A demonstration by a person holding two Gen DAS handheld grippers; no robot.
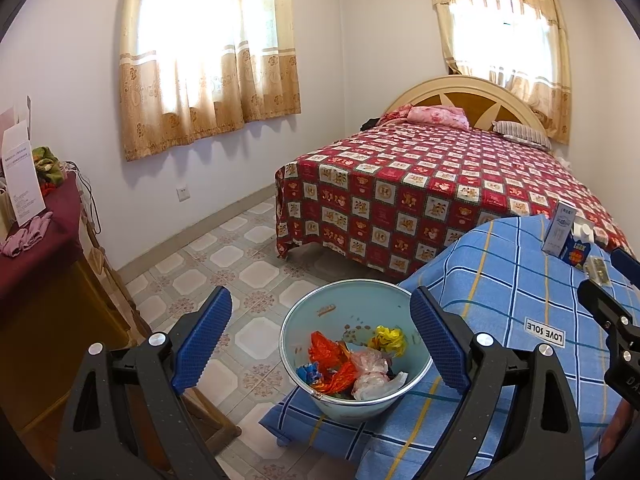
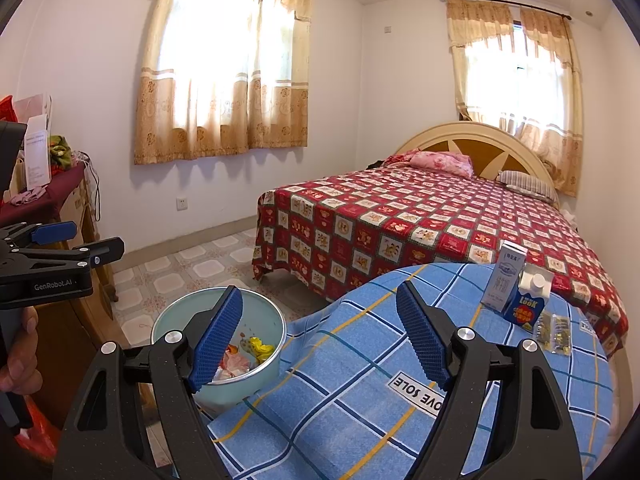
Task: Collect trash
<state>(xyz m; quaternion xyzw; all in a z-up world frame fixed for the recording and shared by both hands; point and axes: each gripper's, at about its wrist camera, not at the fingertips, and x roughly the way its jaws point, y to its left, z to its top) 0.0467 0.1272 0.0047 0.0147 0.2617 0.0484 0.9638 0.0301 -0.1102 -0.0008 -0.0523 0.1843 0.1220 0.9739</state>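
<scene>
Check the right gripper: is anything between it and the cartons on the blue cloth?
Nothing visible. The right gripper is open and empty over bare blue cloth; the white carton and blue carton stand ahead to its right, with a clear wrapper just beside them.

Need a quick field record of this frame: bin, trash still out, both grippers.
bin: pale blue bucket, beside the blue plaid cloth, holding crumpled wrappers
trash left: white carton, blue carton, clear packet, all on the cloth
left gripper: open, empty, over the bucket
right gripper: open, empty, above the cloth, short of the cartons
</scene>
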